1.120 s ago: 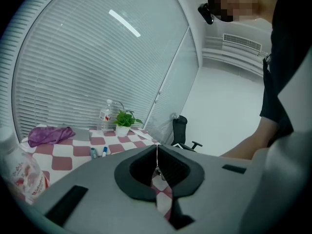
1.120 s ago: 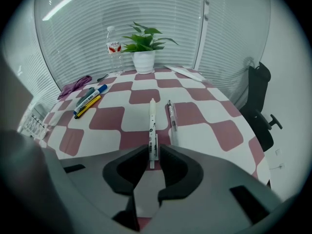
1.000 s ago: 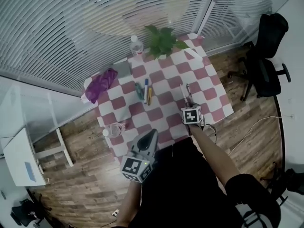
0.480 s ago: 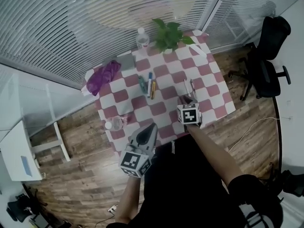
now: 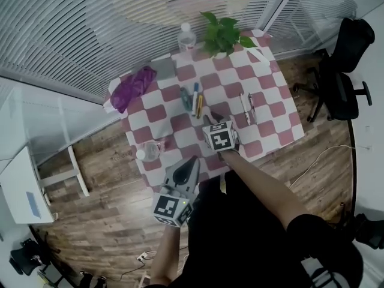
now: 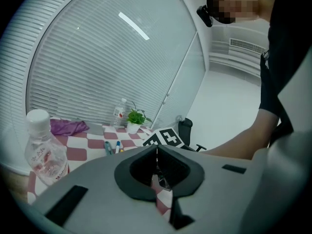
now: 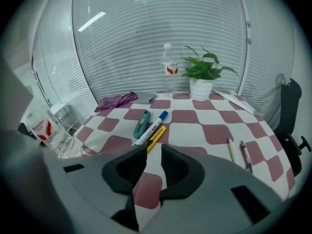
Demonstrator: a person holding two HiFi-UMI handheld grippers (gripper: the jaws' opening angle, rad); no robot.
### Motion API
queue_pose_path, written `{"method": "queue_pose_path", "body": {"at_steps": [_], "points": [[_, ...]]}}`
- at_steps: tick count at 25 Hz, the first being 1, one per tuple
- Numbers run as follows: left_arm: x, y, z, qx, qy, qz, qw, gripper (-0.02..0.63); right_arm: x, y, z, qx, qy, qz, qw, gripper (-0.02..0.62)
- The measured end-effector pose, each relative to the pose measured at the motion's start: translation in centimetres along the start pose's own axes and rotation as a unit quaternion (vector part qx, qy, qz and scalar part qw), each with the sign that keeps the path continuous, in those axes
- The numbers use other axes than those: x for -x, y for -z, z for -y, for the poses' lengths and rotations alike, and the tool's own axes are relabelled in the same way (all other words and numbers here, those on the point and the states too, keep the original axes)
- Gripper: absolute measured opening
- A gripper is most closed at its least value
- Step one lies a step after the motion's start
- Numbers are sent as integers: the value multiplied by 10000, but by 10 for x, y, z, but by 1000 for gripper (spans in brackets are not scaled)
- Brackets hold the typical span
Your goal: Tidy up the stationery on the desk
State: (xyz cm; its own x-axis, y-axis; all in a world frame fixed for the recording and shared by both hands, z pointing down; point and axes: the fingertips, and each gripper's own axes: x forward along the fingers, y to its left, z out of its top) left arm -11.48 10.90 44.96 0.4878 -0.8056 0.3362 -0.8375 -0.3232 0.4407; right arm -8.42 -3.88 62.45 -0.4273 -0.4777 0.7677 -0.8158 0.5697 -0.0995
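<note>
From above, the bench [image 5: 268,81] with its red-and-white checked cloth carries a teal cutter [image 5: 186,100], a white marker [image 5: 195,93] with a blue cap and a yellow cutter [image 5: 200,105], lying close together side by side near the middle. A white pen [image 5: 242,108] and a dark pen [image 5: 251,102] lie as a pair towards the right edge. A potted plant [image 5: 225,36] and an upright water bottle [image 5: 187,39] stand at the far edge, and a purple cloth [image 5: 133,87] is bunched at the far left corner. The right tool [image 5: 214,120] hangs over the near middle of the bench, just short of the three items. The left tool [image 5: 192,162] is held off the near edge, above the wooden floor. In the left gripper view, the left tool [image 6: 156,150] has its jaws pressed together with nothing in them, and a second bottle [image 6: 44,153] stands close at the left. In the right gripper view, the right tool [image 7: 154,150] has its jaws spread and just opening a little further, with only checked cloth showing in the gap. The yellow cutter [image 7: 156,136], the marker [image 7: 152,127] and the teal cutter [image 7: 142,123] lie just beyond its tips, and the two pens [image 7: 232,151] lie off to the right.
</note>
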Motion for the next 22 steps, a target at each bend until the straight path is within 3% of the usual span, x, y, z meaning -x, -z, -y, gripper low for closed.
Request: {"method": "queue_pose_path", "body": {"at_steps": [5,9,22], "points": [[6,-2,-10,54,-151,202,9997,32,-22,3,-16,65,-133,-138,9998,132],[13,5,-17,80,-250,66,9996,32,-35,12,-25,114,-104,-257,9995,163],[17,12,-21,119,-265,5,9996,32,-57,20,-26,87,116,-359,9993,110]]}}
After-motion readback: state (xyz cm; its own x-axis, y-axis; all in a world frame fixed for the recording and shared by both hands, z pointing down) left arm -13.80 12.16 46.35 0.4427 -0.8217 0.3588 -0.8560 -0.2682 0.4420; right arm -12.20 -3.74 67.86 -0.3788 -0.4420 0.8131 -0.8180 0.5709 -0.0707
